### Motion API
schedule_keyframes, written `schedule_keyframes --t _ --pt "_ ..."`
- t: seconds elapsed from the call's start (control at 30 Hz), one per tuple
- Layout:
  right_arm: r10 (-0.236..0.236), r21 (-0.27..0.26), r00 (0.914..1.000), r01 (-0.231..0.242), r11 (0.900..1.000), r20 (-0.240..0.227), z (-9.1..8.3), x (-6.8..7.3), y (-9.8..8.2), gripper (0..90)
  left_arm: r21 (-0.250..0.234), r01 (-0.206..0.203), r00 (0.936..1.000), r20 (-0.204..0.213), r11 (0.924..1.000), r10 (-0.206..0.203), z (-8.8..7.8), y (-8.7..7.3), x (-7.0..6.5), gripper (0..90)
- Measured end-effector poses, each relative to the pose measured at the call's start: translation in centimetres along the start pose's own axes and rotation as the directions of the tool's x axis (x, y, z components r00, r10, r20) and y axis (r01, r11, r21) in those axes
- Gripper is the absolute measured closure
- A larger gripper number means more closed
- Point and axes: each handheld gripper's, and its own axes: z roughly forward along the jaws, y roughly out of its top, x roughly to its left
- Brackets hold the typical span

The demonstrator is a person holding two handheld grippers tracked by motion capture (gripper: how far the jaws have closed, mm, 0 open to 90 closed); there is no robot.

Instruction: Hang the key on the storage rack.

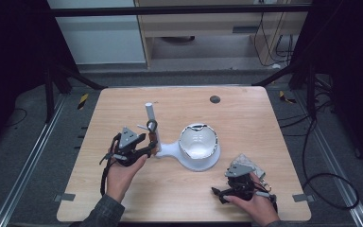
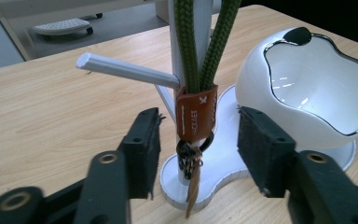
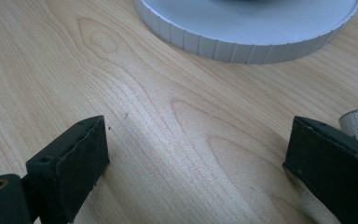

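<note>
The step in hand appears to be hanging the key lanyard on the stand; the release looks done, and the next move likely calls for drawing the left gripper straight back without snagging the cord.

The wooden table is pale, smooth laminate with visible grain. The white stand, directly ahead of the left gripper, is matte plastic with a ribbed-edge base, an upright post and a slanted peg. The glossy white bowl with its wavy chrome rim sits beyond the gripper's right jaw.

The lanyard, braided green cord in an orange leather clasp with dark keys below, hangs from the stand between the left jaws, untouched.

Left gripper: partly parted, holding nothing. Right gripper: wide apart, empty, over bare table.
</note>
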Motion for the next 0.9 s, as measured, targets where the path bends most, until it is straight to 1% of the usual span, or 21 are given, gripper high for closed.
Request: schedule_keyframes --t 0.03,0.07,0.1,0.13,0.17,0.2,0.27,0.33,0.37,0.4,0.43,0.47,0.53,0.57,0.6,0.63,0.67,0.7,0.73,0.8,0.9 --pt "0.0 0.0 1.0 0.0 1.0 0.0 0.0 0.0 0.0 5.6 0.015 -0.006 1.0 0.004 0.9999 0.006 -0.2 -0.2 -0.1 41.2" --pt "0.0 0.0 1.0 0.0 1.0 0.0 0.0 0.0 0.0 5.6 0.015 -0.006 1.0 0.004 0.9999 0.006 -0.2 -0.2 -0.1 38.7" --pt "0.002 0.001 1.0 -0.002 1.0 0.001 0.0 0.0 0.0 5.5 0.023 -0.012 0.9999 0.004 0.9997 0.012 -0.2 -0.3 -0.1 38.7" --pt "0.002 -0.001 1.0 -0.002 1.0 0.0 0.0 0.0 0.0 5.0 0.029 -0.01 0.9999 0.003 0.9995 0.01 -0.3 -0.5 -0.2 31.3" --pt "0.002 0.001 1.0 -0.002 1.0 -0.001 0.0 0.0 0.0 4.8 0.042 -0.019 0.9998 0.003 0.9989 0.019 -0.4 -0.7 -0.1 28.1" --pt "0.002 0.001 1.0 -0.002 1.0 -0.001 0.0 0.0 0.0 4.8 0.052 -0.02 0.9998 0.005 0.9985 0.02 -0.4 -0.8 -0.1 28.1" --pt "0.001 0.001 1.0 -0.001 1.0 -0.004 0.1 -0.1 0.0 4.3 0.057 -0.012 0.9999 -0.003 0.9983 0.012 -0.6 -1.3 0.1 22.5" --pt "0.004 0.007 1.0 -0.004 1.0 -0.004 0.0 -0.1 0.1 4.4 0.076 -0.011 0.9999 -0.003 0.9971 0.011 -0.7 -1.7 0.5 17.2" --pt "-0.009 0.049 0.9999 0.01 0.999 -0.012 -0.2 -0.2 0.5 6.6 0.098 -0.009 1.0 0.0 0.9951 0.009 -0.8 -2.2 1.0 13.1" --pt "-0.009 0.049 0.9999 0.01 0.999 -0.012 -0.2 -0.2 0.5 6.6 0.098 -0.009 1.0 0.0 0.9951 0.009 -0.8 -2.2 1.0 12.6" --pt "-0.011 0.074 0.9997 0.012 0.997 -0.02 -0.3 -0.2 0.7 7.1 0.106 -0.01 0.9999 -0.003 0.9943 0.01 -0.9 -2.5 1.2 12.6" --pt "-0.016 0.081 0.9997 0.017 0.997 -0.021 -0.6 -0.4 0.9 7.2 0.121 -0.009 0.9999 -0.004 0.9927 0.01 -0.9 -2.9 1.5 11.2" --pt "-0.015 0.089 0.9999 0.015 0.996 -0.001 -1.5 -0.7 1.5 6.8 0.141 -0.005 1.0 -0.005 0.99 0.006 -1.0 -3.6 2.1 10.4" --pt "-0.03 0.113 0.9995 0.028 0.993 0.014 -2.3 -1.1 2.1 7.4 0.152 0.002 1.0 -0.004 0.9884 -0.001 -0.9 -4.0 2.4 9.0" --pt "-0.03 0.113 0.9995 0.028 0.993 0.014 -2.3 -1.1 2.1 7.4 0.162 0.007 1.0 -0.004 0.9867 -0.006 -0.9 -4.4 2.7 9.0" --pt "-0.046 0.134 0.998 0.039 0.99 0.044 -3.4 -1.6 2.8 7.7 0.176 0.016 0.9999 -0.007 0.9843 -0.015 -0.9 -5.2 3.4 8.5" --pt "-0.046 0.134 0.998 0.039 0.99 0.044 -3.4 -1.6 2.8 7.7 0.176 0.016 0.9999 -0.007 0.9843 -0.015 -0.9 -5.2 3.4 8.4" --pt "-0.047 0.147 0.9975 0.039 0.988 0.053 -3.9 -1.9 3.1 8.0 0.177 0.021 0.9998 -0.01 0.9839 -0.02 -0.9 -5.5 3.8 8.4" --pt "-0.052 0.177 0.996 0.038 0.983 0.073 -4.9 -2.5 3.7 9.5 0.186 0.036 0.9993 -0.014 0.9818 -0.034 -0.9 -6.1 4.4 7.8" --pt "-0.056 0.187 0.9949 0.039 0.982 0.084 -5.3 -2.8 4.0 9.5 0.191 0.043 0.999 -0.015 0.9807 -0.041 -0.8 -6.4 4.7 7.6" --pt "-0.036 0.229 0.9954 0.015 0.973 0.089 -6.2 -3.9 4.5 9.2 0.213 0.057 0.9983 -0.026 0.9754 -0.053 -0.6 -7.1 5.5 7.2"
